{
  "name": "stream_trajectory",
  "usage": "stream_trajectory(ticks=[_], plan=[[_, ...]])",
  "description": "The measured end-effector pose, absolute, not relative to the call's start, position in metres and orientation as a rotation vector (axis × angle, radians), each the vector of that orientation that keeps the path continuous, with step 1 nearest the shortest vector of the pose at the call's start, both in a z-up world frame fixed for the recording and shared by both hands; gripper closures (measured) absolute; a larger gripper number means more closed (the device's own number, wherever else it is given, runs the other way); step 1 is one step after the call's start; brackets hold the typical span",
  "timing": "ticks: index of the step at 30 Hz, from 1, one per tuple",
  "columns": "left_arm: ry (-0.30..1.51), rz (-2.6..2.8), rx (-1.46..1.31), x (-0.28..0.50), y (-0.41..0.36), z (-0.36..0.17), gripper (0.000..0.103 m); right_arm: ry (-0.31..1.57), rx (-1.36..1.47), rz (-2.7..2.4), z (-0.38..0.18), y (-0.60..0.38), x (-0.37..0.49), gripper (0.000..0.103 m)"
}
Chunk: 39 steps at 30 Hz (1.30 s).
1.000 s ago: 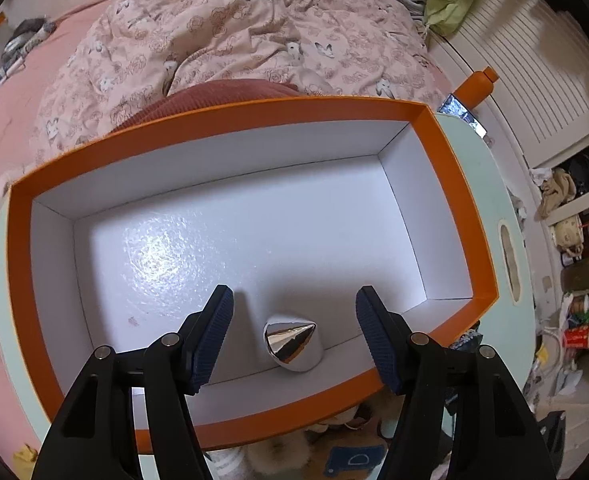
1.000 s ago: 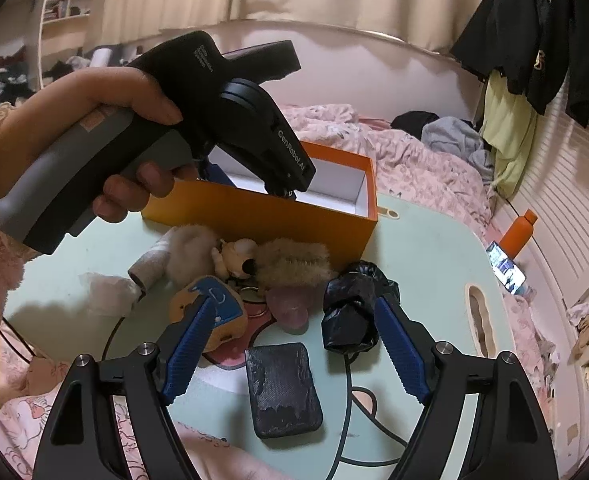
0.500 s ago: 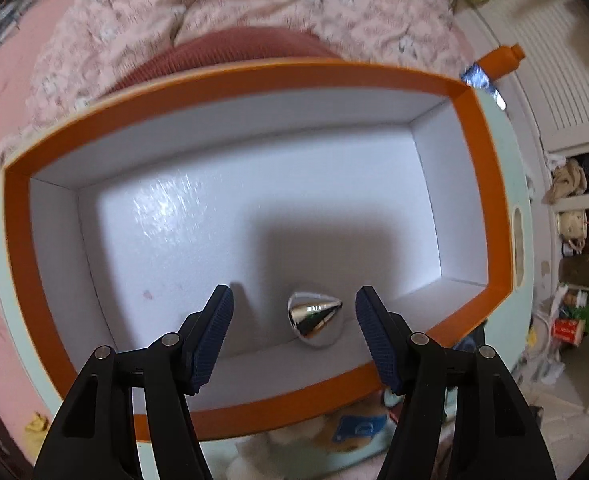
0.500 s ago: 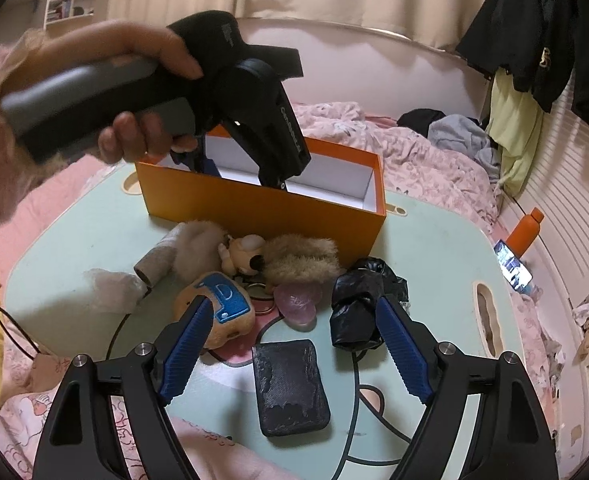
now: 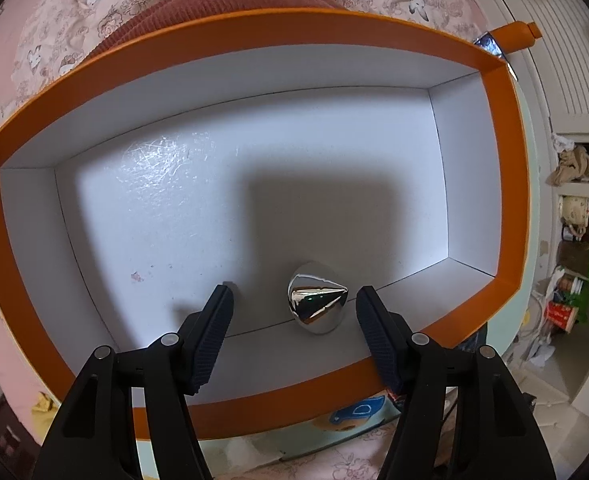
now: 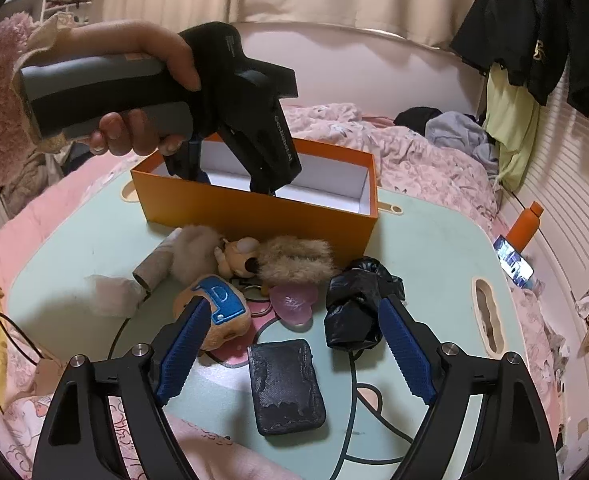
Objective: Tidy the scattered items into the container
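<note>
A: The silver cone (image 5: 316,304) lies in the box (image 5: 254,28), free between the half-spread pads of the left tool (image 5: 294,312). It looks hard, smooth and slippery; I would pinch its round base.

B: A second ago it lay more central; now it is nearer the right pad. The right tool (image 6: 290,344) is opening, empty, above the black pouch (image 6: 286,384) on the worktop (image 6: 426,248).

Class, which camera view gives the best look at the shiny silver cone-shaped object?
The left wrist view: the silver cone lies unobstructed on the orange box's white floor. In the right wrist view, the box's near wall hides it completely.
</note>
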State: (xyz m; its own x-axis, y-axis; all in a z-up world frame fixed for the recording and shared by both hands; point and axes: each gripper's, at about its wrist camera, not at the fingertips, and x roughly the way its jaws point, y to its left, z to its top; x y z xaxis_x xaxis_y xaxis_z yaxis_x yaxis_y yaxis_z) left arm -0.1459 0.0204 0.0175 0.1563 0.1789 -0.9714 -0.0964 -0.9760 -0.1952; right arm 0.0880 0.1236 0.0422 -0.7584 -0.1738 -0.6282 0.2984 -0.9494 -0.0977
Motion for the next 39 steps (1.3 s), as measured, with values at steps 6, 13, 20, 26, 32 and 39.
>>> stream_trajectory(ticks=[6, 13, 20, 26, 32, 39], plan=[[0.169, 1.946, -2.203, -0.133, 0.038, 0.016, 0.048, 0.261, 0.948, -2.715, 0.042, 0.124, 0.088, 0.017], [0.213, 1.967, -2.132, -0.125, 0.038, 0.022, 0.072, 0.246, 0.955, -2.717, 0.043, 0.123, 0.089, 0.017], [0.031, 2.029, -1.945, -0.128, 0.022, 0.072, 0.072, 0.248, 0.956, -2.713, 0.042, 0.123, 0.089, 0.017], [-0.085, 2.067, -1.750, -0.111, -0.002, 0.121, 0.072, 0.208, 0.957, -2.720, 0.042, 0.128, 0.089, 0.017], [-0.100, 1.989, -1.623, -0.044, -0.011, 0.108, 0.072, -0.032, 0.942, -2.797, 0.050, 0.165, 0.084, 0.017], [-0.001, 2.099, -1.567, 0.002, -0.014, 0.068, 0.072, -0.333, 0.989, -2.827, 0.047, 0.206, 0.074, 0.017]])
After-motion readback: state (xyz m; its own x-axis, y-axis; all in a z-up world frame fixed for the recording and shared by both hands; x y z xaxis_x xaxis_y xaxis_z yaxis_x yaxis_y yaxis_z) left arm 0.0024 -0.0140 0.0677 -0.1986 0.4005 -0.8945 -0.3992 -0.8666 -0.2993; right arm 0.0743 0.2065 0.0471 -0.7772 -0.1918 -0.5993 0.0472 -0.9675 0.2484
